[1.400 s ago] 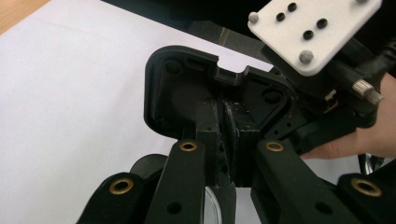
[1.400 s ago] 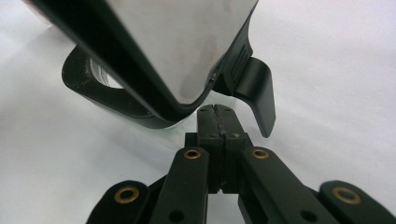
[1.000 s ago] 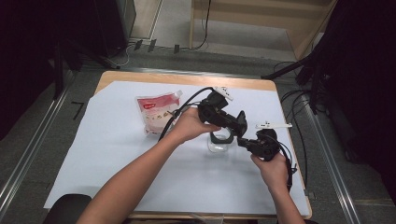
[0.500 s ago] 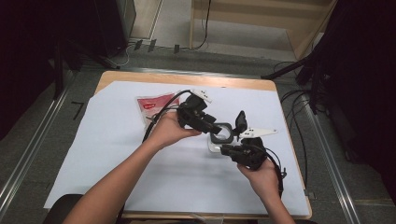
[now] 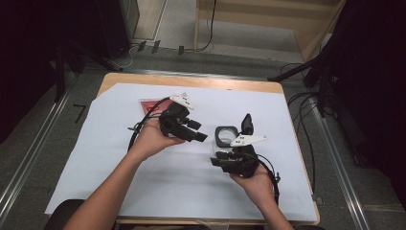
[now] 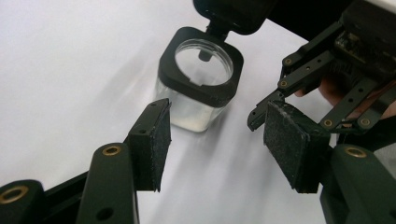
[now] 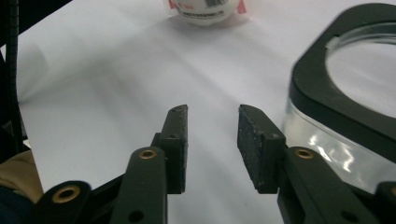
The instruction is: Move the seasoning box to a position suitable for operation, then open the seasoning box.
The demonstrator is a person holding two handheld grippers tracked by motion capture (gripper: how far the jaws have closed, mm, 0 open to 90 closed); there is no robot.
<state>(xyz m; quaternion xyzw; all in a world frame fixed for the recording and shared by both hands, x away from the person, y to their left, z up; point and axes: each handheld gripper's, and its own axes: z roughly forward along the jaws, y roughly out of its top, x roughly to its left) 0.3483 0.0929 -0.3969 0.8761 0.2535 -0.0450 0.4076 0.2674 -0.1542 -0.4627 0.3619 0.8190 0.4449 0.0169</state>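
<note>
A clear square jar [image 5: 224,136] with a black collar stands on the white sheet, its flip lid [image 5: 246,123] raised open behind it. My left gripper [image 5: 198,132] is just left of the jar and points at it. In the left gripper view its pads [image 6: 156,140] stand apart before the jar [image 6: 201,79] without touching it. My right gripper [image 5: 215,160] lies nearer the person, pointing left, and the jar [image 7: 345,93] sits off to the right of its jaws [image 7: 212,144]. Both pairs of jaws have just been opening, with nothing between them.
A red and white packet [image 5: 148,104] lies at the back left of the white sheet [image 5: 143,191], partly behind the left hand; its end [image 7: 205,9] faces the right gripper. The wooden table's rim [image 5: 191,81] borders the sheet. Cables trail from both grippers.
Both grippers have drawn back from the jar, the left one to the left and the right one toward the person. Their jaws have widened. The jar's lid now stands open.
</note>
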